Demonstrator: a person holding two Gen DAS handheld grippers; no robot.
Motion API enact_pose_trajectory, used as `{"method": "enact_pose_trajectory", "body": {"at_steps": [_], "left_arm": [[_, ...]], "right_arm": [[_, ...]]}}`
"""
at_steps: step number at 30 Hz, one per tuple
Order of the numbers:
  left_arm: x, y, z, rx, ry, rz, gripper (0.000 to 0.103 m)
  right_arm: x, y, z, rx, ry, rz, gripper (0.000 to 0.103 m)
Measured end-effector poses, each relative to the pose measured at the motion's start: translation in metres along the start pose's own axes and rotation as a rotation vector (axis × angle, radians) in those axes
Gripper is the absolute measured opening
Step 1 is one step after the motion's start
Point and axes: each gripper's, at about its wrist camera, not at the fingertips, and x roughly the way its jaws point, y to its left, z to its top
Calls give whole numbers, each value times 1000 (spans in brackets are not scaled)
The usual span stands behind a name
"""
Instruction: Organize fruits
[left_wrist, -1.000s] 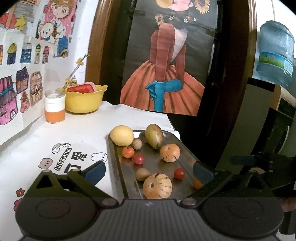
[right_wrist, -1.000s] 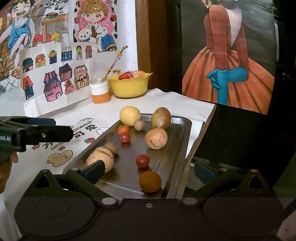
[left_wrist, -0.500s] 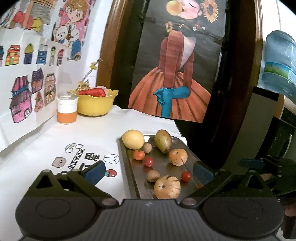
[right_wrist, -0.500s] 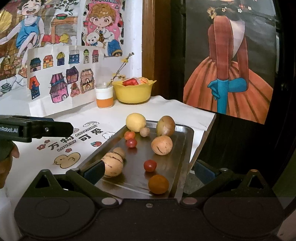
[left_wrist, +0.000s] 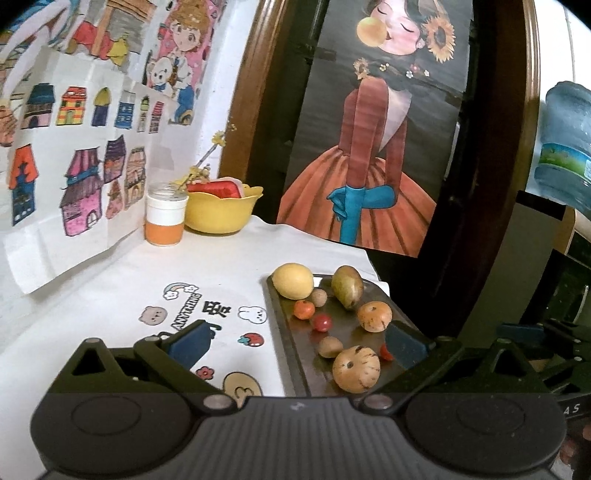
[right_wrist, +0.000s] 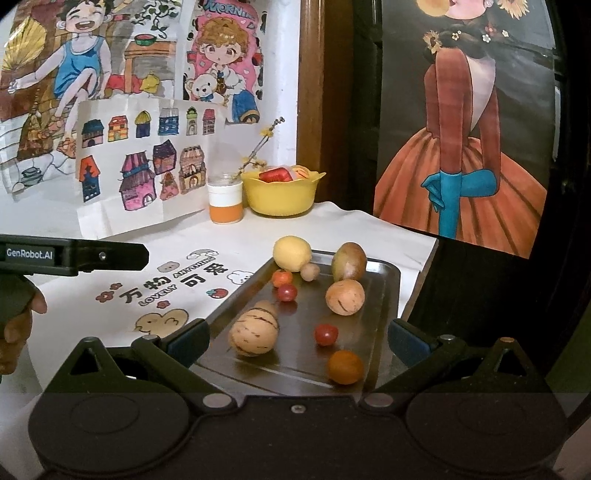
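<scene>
- Right wrist view: right gripper (right_wrist: 297, 341) wide open, empty, hovering at near end of metal tray (right_wrist: 391, 295). Left gripper (left_wrist: 295, 341) also wide open, empty.
- Nearest: orange fruit (right_wrist: 345, 367), striped melon (right_wrist: 253, 332). Suggest centring the jaws on one fruit and closing gently, since round fruit will likely roll.
- Count: ten fruits on tray, two of them cherry tomatoes.
- Far: one yellow bowl (right_wrist: 282, 195), one cup (right_wrist: 225, 201).

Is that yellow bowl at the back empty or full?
Not empty: the yellow bowl holds something red and something orange above its rim; what they are is unclear.
</scene>
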Motion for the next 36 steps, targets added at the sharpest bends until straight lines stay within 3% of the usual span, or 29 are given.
{"method": "enact_pose_trajectory", "body": {"at_steps": [36], "left_arm": [[-70, 39, -43, -38, -38, 117, 103]], "right_arm": [[-44, 71, -20, 25, -76, 51, 102]]}}
